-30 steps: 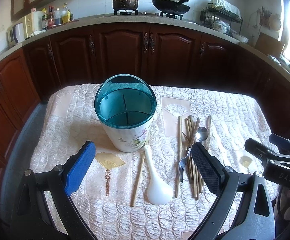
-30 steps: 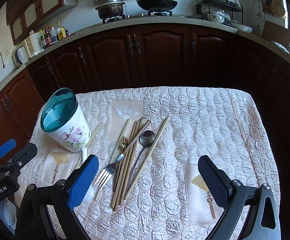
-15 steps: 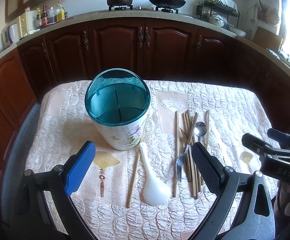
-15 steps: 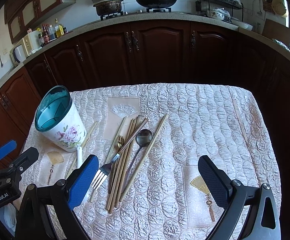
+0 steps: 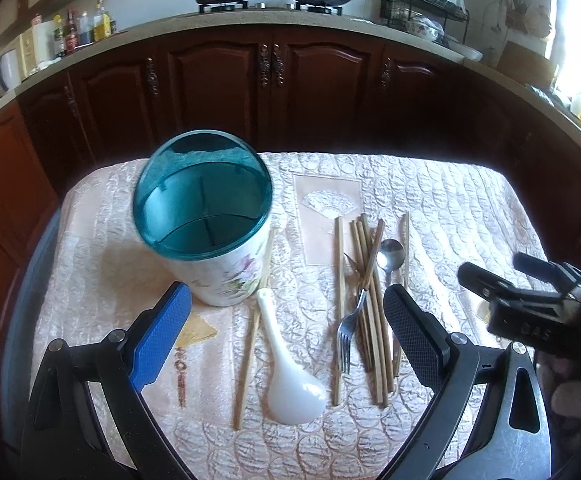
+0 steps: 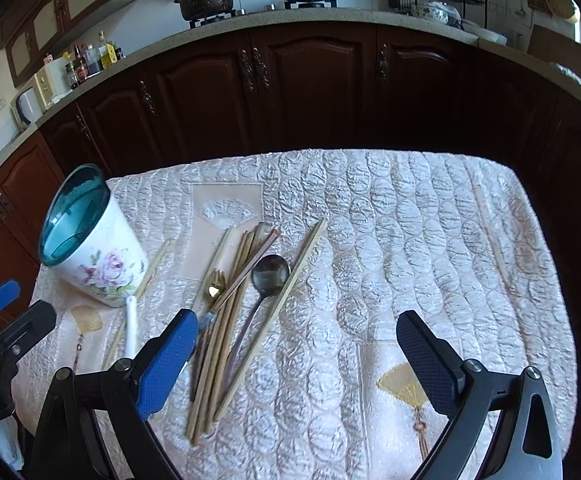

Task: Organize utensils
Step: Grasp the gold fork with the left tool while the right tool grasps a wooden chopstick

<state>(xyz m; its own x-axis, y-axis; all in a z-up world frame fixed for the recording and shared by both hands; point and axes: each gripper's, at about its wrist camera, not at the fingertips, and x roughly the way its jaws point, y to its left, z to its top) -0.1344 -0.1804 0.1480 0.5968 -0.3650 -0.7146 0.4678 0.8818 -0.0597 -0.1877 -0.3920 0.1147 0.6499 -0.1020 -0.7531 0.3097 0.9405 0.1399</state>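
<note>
Beside the holder (image 5: 206, 236), chopsticks (image 6: 226, 320) cross; left claw (image 5: 286, 340) apart, right claw (image 6: 298, 356) closing, empty.

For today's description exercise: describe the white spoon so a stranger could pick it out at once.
Start at the teal-rimmed floral holder on the quilted tablecloth. Just beside its base lies the white spoon, between a lone chopstick and the fork. It alone is white and broad-bowled.

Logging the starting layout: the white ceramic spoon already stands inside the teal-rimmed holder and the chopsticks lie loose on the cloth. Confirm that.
Not quite. The white ceramic spoon lies flat on the cloth in front of the holder, not inside it, as the left wrist view shows. The chopsticks do lie loose.
</note>
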